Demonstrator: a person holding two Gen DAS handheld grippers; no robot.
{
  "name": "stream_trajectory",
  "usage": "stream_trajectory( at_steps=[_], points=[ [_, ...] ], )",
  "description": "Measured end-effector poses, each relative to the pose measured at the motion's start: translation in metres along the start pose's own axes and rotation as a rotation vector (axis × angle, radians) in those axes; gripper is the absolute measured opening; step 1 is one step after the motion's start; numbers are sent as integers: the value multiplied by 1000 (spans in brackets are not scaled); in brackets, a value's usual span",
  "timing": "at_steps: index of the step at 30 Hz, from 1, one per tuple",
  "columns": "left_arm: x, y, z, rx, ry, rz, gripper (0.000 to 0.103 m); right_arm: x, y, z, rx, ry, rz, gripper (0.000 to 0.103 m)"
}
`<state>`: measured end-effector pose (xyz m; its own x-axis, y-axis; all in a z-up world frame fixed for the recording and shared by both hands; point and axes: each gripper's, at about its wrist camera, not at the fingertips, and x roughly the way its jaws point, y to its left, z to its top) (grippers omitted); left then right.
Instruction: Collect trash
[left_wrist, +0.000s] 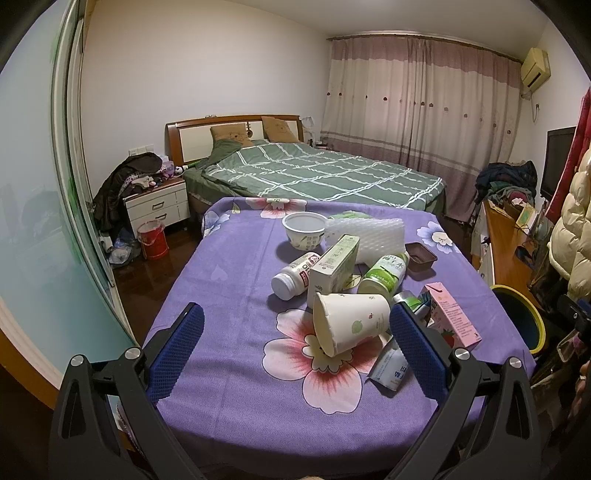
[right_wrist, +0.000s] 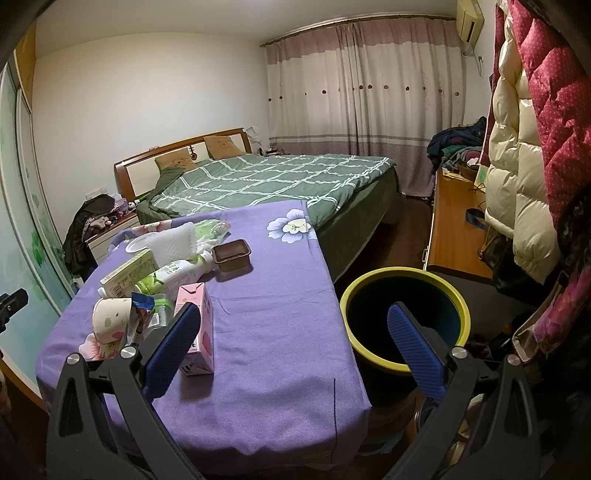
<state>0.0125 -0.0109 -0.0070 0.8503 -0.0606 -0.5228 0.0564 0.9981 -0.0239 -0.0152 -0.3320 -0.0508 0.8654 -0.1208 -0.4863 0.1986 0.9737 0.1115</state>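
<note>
Now the left gripper (left_wrist: 295, 332) is hanging wide open with a tipped cup (left_wrist: 351, 323) between its fingers. Meanwhile the right gripper (right_wrist: 293, 334) is gaping open too, holding nothing, with the bin (right_wrist: 373, 354) just past its right finger.

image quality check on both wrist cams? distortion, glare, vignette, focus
Left wrist: heavy fisheye bend, the wardrobe door bows hard; black vignette in the corners; soft indoor light, glare on the wet-looking floor; paper cup sharp. Right wrist: same barrel warp and dark corners; bin interior reads near black; left hand-held gripper and right hand-held gripper both in focus.
</note>
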Motion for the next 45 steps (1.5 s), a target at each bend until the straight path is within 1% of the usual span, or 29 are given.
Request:
stream_trajectory(
  at_steps=[12, 17, 22, 28, 35, 39, 45],
  points=[
    [10, 2, 3, 9, 17, 4, 99, 2, -1, 0, -5, -4, 5, 97],
    [21, 4, 10, 6, 17, 11, 99, 17, 5, 3, -9, 3, 25, 97],
    [44, 6, 20, 7, 32, 30, 99, 44, 24, 18, -28, 35, 63, 97],
    [79, 13, 38, -2, 53, 44, 99, 87, 57, 38, -69, 85, 116, 97],
    [128, 20, 63, -9, 83, 49, 99, 136, 93, 72, -124, 103, 153, 97],
    [158, 22, 78, -10, 97, 51, 99, 174, 108, 90, -168, 141, 177, 97],
    [198, 18, 99, -7, 104, 60, 99, 227, 132, 102, -251, 220, 210, 97]
  ],
)
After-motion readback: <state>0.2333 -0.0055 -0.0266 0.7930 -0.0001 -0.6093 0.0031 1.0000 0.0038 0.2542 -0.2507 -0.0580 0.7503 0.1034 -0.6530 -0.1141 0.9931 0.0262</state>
